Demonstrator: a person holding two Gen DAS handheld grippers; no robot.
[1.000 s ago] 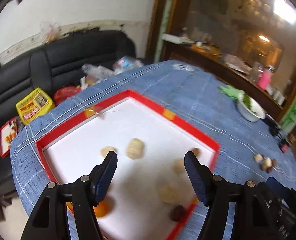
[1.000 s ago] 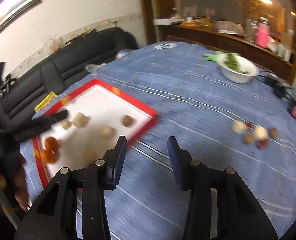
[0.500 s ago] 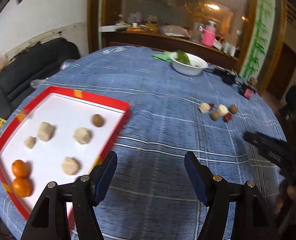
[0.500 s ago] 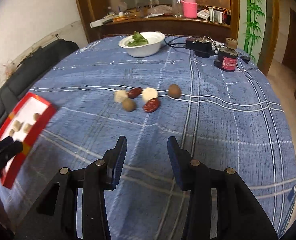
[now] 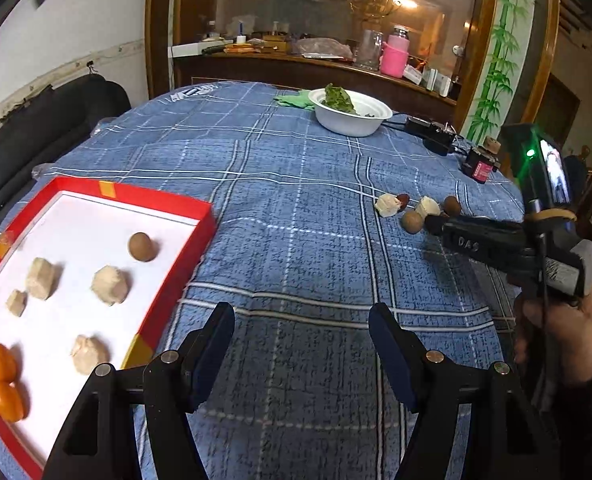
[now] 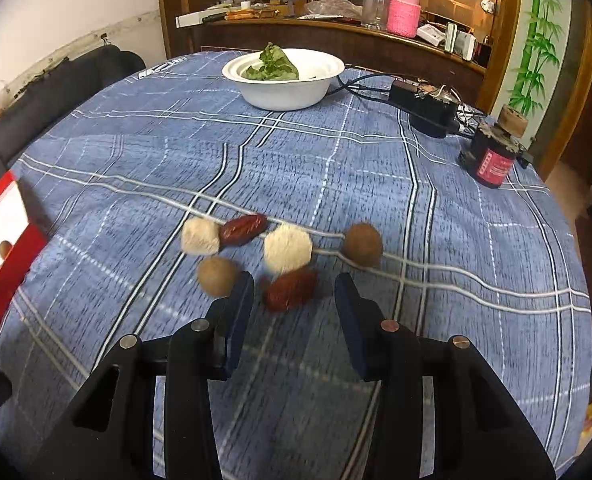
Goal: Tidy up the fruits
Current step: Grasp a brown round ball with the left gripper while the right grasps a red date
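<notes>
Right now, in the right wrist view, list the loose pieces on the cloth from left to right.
Pale chunk → tan round fruit → upper red date → second pale chunk → brown round fruit. The lower date overlaps, so it is omitted.

Round table (image 5: 296, 240) under blue plaid cloth, several items resting directly on it.

Red-rimmed white tray (image 5: 164, 196) at left edge. White bowl (image 6: 284, 88) at far side, green cloth (image 5: 294, 100) just beside it. Black adapter (image 6: 424, 110) with cables and dark red-labelled jar (image 6: 492, 160) at right. Loose cluster mid-table: two pale pieces (image 6: 200, 236), two red dates (image 6: 243, 230), two brown round fruits (image 6: 363, 245).
</notes>
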